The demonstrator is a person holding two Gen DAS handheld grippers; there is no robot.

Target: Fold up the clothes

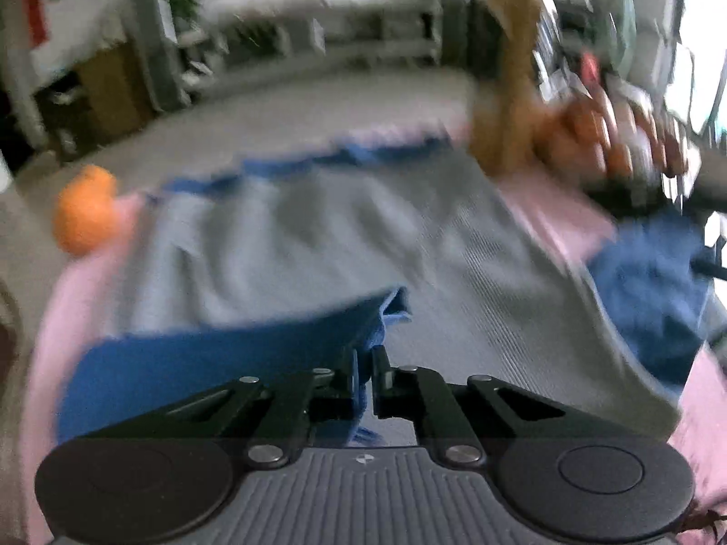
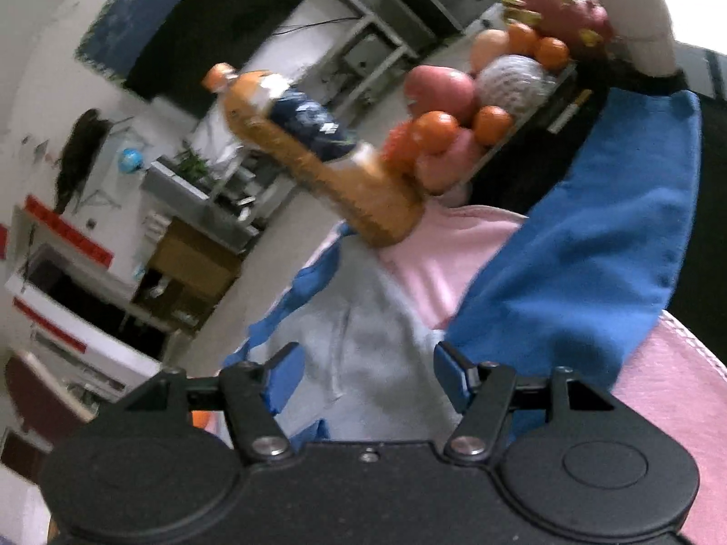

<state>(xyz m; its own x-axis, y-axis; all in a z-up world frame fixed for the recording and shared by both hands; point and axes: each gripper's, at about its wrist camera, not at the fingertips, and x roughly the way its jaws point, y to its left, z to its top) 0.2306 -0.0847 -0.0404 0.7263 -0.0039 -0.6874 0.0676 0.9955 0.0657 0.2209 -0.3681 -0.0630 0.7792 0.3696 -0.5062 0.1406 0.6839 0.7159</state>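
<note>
Left gripper (image 1: 363,365) pinches the garment's blue sleeve (image 1: 218,363).
The grey-and-blue garment (image 1: 318,227) lies spread on a pink cloth (image 2: 454,250); right gripper (image 2: 365,374) stands open above it (nothing between its fingers).

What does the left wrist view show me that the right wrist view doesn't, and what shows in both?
Left wrist only: the left gripper, its jaws shut on a blue fabric edge, and a loose orange ball.

Right wrist only: the right gripper, jaws open over the cloth, and a dark-labelled orange juice bottle beside piled fruit.

Both: the grey garment with blue trim spread on a pink cloth.
</note>
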